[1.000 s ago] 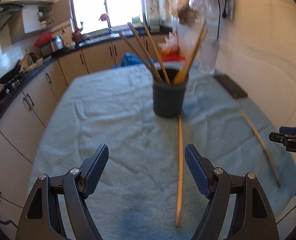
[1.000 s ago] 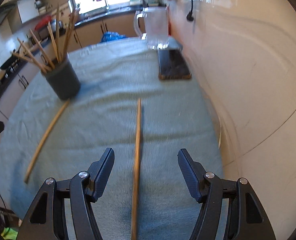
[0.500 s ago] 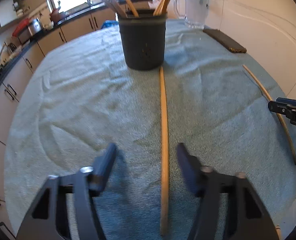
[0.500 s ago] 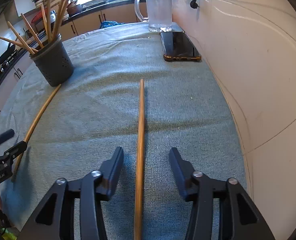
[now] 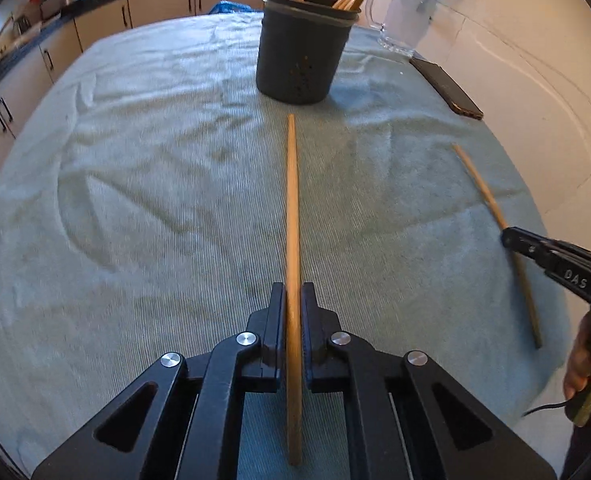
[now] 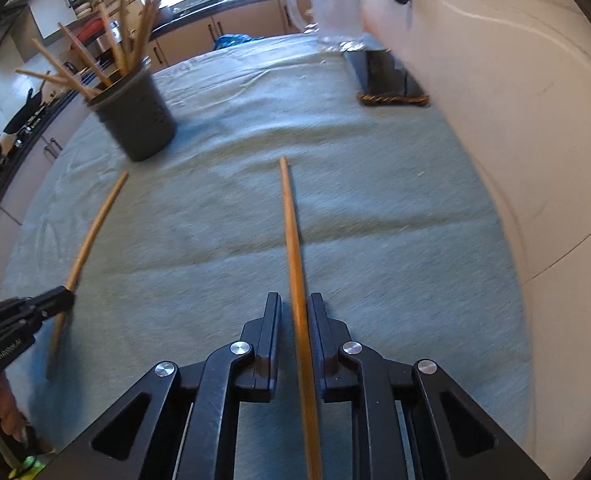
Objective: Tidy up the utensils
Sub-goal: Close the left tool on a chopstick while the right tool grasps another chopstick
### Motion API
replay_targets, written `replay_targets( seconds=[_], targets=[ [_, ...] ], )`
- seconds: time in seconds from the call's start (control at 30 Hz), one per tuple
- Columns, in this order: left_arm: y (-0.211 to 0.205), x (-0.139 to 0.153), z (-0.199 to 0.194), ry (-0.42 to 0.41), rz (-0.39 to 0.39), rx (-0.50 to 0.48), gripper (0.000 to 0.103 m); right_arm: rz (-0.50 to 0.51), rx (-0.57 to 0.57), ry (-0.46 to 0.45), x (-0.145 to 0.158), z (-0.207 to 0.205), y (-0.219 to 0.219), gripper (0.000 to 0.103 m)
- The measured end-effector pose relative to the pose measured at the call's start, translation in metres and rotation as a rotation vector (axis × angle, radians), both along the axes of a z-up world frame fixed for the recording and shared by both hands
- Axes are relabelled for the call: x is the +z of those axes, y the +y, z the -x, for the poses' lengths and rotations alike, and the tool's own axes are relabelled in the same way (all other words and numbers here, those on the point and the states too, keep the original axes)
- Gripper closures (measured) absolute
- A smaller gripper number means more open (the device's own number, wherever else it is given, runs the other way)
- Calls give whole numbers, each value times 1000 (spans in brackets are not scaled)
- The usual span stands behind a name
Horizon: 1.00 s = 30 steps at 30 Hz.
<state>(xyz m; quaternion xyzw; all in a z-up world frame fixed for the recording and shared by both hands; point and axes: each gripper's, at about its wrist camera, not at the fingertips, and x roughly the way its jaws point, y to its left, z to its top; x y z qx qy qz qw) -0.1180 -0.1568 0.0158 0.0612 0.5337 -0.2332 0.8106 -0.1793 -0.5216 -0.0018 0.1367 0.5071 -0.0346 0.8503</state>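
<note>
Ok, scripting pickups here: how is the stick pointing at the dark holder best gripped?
Grip the stick near its near end, from above, jaws across its width: it lies flat on the cloth, thin and straight. The left gripper is shut on it there.

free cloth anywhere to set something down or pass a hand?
Widest bare patch: cloth left of the left stick, back to the holder. Narrower strip between the two sticks. Right of the right stick is free up to the wall. Crowded: far right corner, mug and phone.
</note>
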Motion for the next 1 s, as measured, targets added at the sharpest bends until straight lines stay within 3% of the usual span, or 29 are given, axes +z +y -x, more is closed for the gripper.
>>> replay_targets(
  seconds=[0.1, 0.2, 0.23, 0.37, 0.53, 0.63, 1.0],
  targets=[
    [5, 2, 6, 39, 20, -13, 96, -18, 51, 24, 0, 2, 18, 85],
    [10, 7, 6, 66, 51, -10, 96, -3, 90, 28, 2, 6, 32, 69],
    [11, 9, 6, 60, 55, -7, 95, 6, 99, 25, 3, 6, 35, 68],
    [12, 16, -3, 26, 47, 23, 80, 12, 98, 27, 2, -3, 33, 68],
    [1, 18, -17, -25, 4, 2, 70, 11, 89, 32, -2, -13, 27, 68],
    [-8, 11, -29, -45, -45, -9, 70, 13, 95, 36, -1, -19, 26, 68],
    [-33, -2, -64, -30, -82, -36, 70, 40, 134, 57, -4, -60, 27, 68]
  ],
)
